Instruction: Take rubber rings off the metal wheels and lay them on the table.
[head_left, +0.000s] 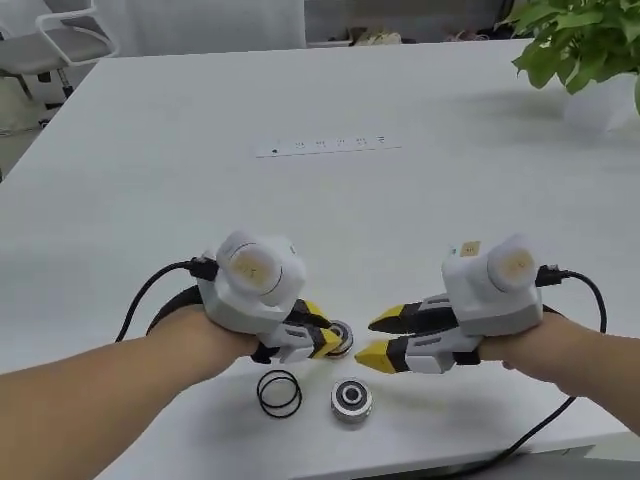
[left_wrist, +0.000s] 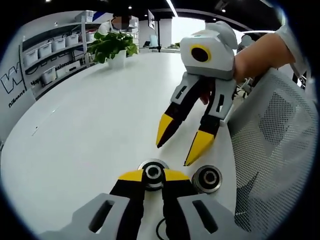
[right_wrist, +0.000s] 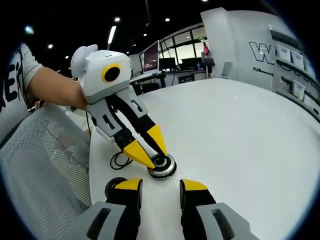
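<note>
My left gripper (head_left: 325, 340) is shut on a small metal wheel (head_left: 341, 340), held just above the white table (head_left: 300, 220). In the left gripper view the wheel (left_wrist: 152, 172) sits between the yellow tips. My right gripper (head_left: 370, 338) stands open, its tips pointing at the held wheel from the right and not touching it. A second metal wheel (head_left: 351, 398) lies on the table below them. Beside it, black rubber rings (head_left: 280, 392) lie flat. In the right gripper view the left gripper (right_wrist: 150, 157) clamps the wheel (right_wrist: 162, 167), and the rings (right_wrist: 120, 160) lie behind it.
The table's front edge (head_left: 400, 462) runs close below the loose wheel. A socket strip (head_left: 325, 145) is set in the table's middle. A potted plant (head_left: 580, 40) stands at the far right. A mesh chair (left_wrist: 280, 150) is by the table edge.
</note>
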